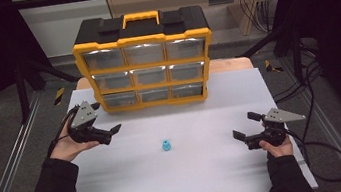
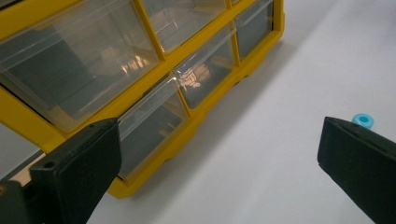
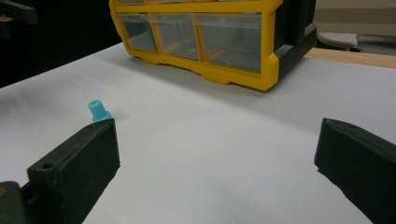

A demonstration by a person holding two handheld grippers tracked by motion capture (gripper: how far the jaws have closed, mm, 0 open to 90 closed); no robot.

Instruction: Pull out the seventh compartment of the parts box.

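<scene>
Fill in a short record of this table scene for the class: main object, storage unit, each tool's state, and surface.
main object: small blue plastic piece, upright on the table, untouched
storage unit: yellow and black drawer cabinet, nine clear drawers, all shut
left tool: open, holding nothing, near the cabinet's lower left corner
right tool: open, holding nothing, right of the blue piece
surface: white tabletop

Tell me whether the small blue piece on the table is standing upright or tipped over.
Upright. The blue piece stands on its wider base with its narrow neck pointing up, alone on the white table, apart from both grippers.
</scene>
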